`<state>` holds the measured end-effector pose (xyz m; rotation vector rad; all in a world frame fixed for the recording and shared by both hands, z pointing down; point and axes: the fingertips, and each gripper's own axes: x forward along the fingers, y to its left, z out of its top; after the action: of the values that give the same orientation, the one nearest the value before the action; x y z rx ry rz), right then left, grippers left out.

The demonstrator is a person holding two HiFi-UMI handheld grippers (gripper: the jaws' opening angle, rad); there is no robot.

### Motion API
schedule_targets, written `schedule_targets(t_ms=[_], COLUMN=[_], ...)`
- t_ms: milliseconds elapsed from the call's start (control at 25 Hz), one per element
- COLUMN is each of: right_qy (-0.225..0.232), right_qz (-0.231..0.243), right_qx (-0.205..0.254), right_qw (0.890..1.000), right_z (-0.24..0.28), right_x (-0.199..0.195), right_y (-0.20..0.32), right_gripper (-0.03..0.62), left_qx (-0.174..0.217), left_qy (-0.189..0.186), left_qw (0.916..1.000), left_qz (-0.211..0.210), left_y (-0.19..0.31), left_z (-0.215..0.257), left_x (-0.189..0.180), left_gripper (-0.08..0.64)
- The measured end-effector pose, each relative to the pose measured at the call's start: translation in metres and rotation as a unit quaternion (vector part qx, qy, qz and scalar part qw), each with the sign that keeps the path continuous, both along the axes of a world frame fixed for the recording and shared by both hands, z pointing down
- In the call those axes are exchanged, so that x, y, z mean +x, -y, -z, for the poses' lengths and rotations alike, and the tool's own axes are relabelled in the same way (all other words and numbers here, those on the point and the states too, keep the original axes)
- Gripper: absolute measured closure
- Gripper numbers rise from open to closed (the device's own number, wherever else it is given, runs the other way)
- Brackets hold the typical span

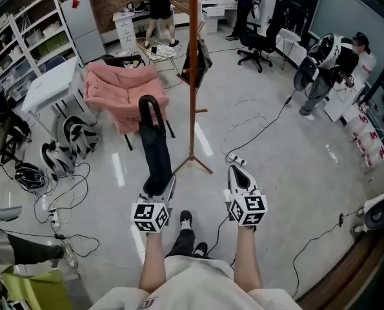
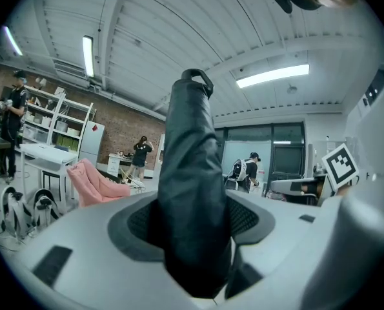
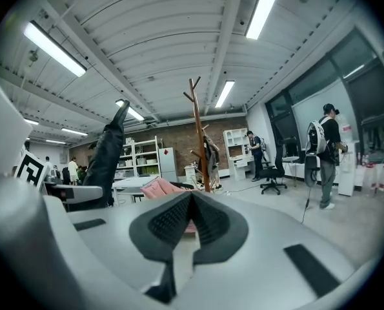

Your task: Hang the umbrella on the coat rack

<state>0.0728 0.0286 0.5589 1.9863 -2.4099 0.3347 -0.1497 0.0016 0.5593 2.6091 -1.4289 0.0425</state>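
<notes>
A black folded umbrella point(image 1: 154, 147) stands upright with its looped handle on top, and my left gripper point(image 1: 159, 187) is shut on its lower end. In the left gripper view the umbrella point(image 2: 192, 173) fills the gap between the pads of the left gripper point(image 2: 195, 234). The wooden coat rack point(image 1: 193, 95) stands just right of and behind the umbrella, with a dark garment point(image 1: 197, 60) hanging on it. My right gripper point(image 1: 238, 171) hovers level at the right, shut and empty. The right gripper view shows the right gripper point(image 3: 190, 202), the coat rack point(image 3: 197, 141) ahead and the umbrella point(image 3: 108, 154) to the left.
A pink armchair point(image 1: 124, 92) stands left of the rack, beside a white table point(image 1: 50, 86). Cables and a power strip point(image 1: 237, 160) lie on the floor near the rack's feet. Bags point(image 1: 69, 147) sit at the left. People stand at the back and right point(image 1: 327, 63).
</notes>
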Motion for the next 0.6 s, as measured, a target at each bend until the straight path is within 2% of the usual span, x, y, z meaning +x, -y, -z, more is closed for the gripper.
schedule_targets(t_ms=[320, 600], right_qy=[-0.008, -0.002], right_qz=[-0.024, -0.013], right_qx=[-0.004, 0.006], right_qw=[1.000, 1.000], right_z=[0.000, 0.014], right_x=[0.017, 0.021], right_y=[0.034, 0.082], right_gripper=[0.588, 0.588], left_qx=[0.007, 0.015], left_qy=[-0.010, 0.001], left_qw=[0.9999, 0.9998], left_qz=[-0.004, -0.015], left_y=[0.046, 0.088], left_z=[0.007, 0.020], left_x=[0.011, 0.024], left_gripper=[0.288, 0.288])
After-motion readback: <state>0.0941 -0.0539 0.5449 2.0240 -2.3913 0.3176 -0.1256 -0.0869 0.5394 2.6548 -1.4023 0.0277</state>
